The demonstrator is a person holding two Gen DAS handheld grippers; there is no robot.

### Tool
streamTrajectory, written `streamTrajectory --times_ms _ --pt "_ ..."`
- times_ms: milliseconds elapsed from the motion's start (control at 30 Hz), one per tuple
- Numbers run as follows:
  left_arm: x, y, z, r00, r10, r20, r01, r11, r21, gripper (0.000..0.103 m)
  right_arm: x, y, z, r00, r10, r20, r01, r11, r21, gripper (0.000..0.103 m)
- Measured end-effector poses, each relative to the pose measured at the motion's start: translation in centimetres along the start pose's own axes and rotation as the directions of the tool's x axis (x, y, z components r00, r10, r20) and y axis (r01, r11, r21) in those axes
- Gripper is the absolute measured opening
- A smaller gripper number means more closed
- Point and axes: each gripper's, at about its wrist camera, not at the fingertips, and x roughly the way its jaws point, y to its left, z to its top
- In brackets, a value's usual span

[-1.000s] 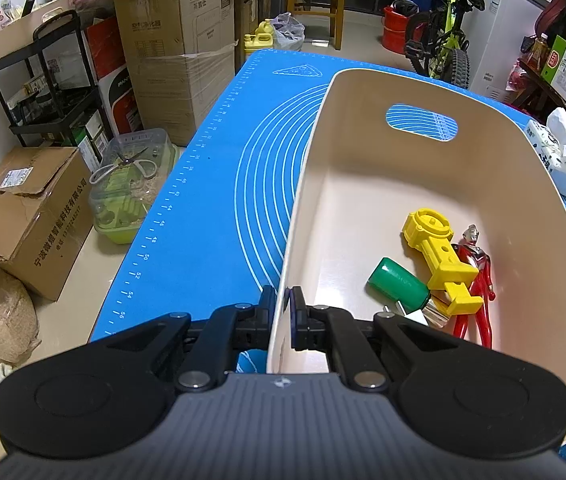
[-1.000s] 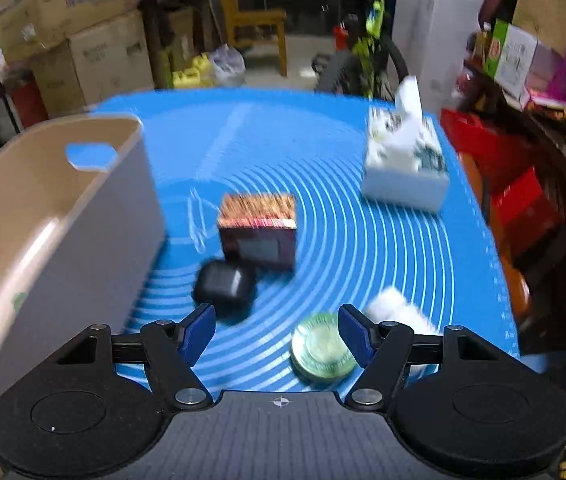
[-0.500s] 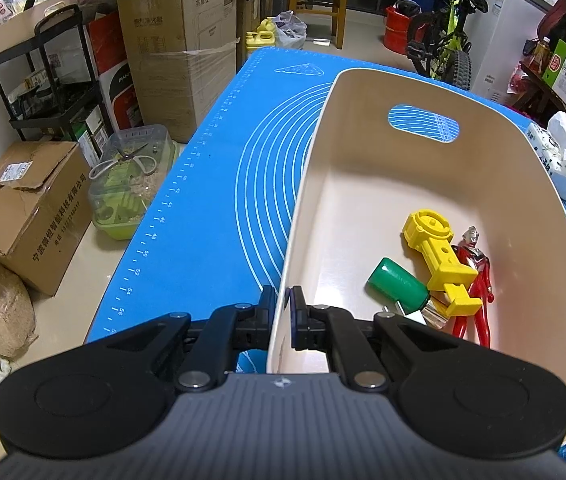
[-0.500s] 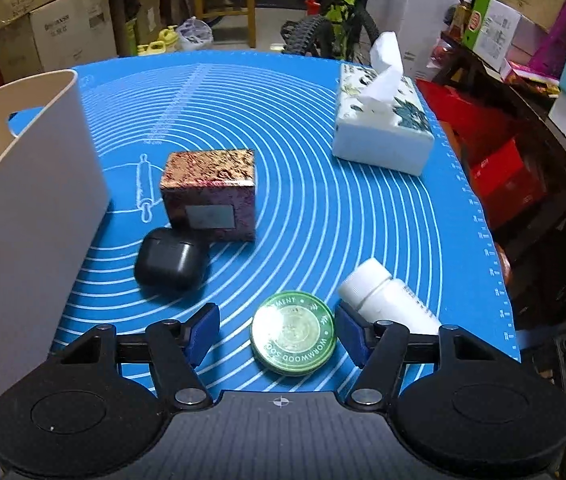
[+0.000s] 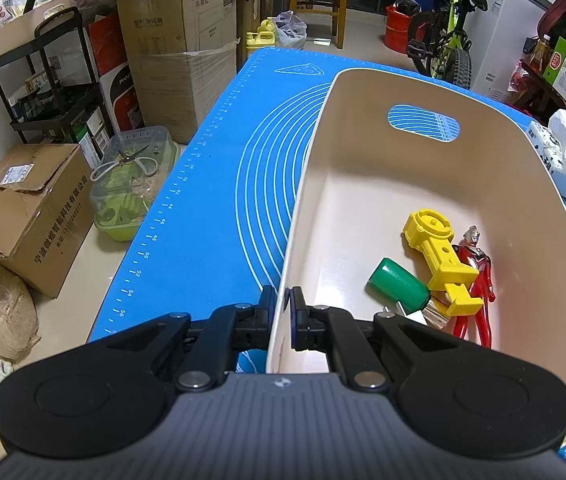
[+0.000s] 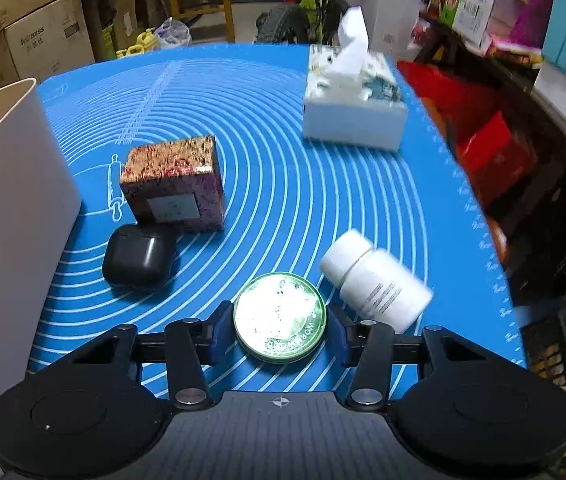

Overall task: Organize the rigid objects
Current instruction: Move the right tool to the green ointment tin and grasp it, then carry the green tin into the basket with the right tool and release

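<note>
The left claw (image 5: 281, 312) pinches the near wall of the cream bin (image 5: 523, 184), one finger outside and one inside the rim, pressed together on the thin wall. The bin stands on the blue mat (image 5: 211, 208) that covers the desk, its handle slot on the far wall. Inside, toward the right side of the floor, lie a green cylinder (image 5: 399, 286), a yellow toy (image 5: 441, 256) and a red figure (image 5: 479, 272), the three touching in a small heap. The right claw (image 6: 280, 328) sits low over the mat with its blue pads on either side of a round green tin (image 6: 280, 316); the pads look to be touching its rim, so the claw is closed on the tin, which lies flat on the mat. Just right of the tin a white bottle (image 6: 377, 284) lies on its side, slightly blurred. To the left, a black case (image 6: 139, 258) rests beside a patterned box (image 6: 175, 186), the two touching or nearly so. Farther back stands a tissue box (image 6: 353, 100) with a tissue sticking up. The bin's outer wall (image 6: 11, 216) fills the left edge of the right wrist view, well apart from the tin
</note>
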Motion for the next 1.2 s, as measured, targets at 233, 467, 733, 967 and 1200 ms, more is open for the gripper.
streamTrajectory --times_ms 233,467,733,967,1200 --pt "0.0 -0.1 0.0 1.000 0.003 0.000 -0.003 1.000 0.003 0.009 -3.7 0.6 1.6 0.990 0.064 0.122 -0.068 0.997 0.036 0.054" --pt "0.1 -0.1 0.0 1.000 0.004 -0.001 -0.004 1.000 0.003 0.010 -8.8 3.7 3.2 0.941 0.158 0.298 -0.160 0.987 -0.019 0.054" --pt "0.0 -0.1 0.0 1.000 0.009 0.001 -0.009 1.000 0.009 0.010 -12.1 9.1 3.8 0.875 0.316 0.367 -0.278 0.948 -0.153 0.054" --pt "0.0 -0.1 -0.1 1.000 0.013 0.001 -0.013 1.000 0.013 0.010 -12.5 14.0 2.7 0.864 0.391 0.316 -0.318 0.912 -0.260 0.054" --pt "0.0 -0.3 -0.1 1.000 0.014 0.000 -0.014 1.000 0.013 0.010 -12.3 17.9 1.4 0.874 0.426 0.234 -0.335 0.877 -0.346 0.054"
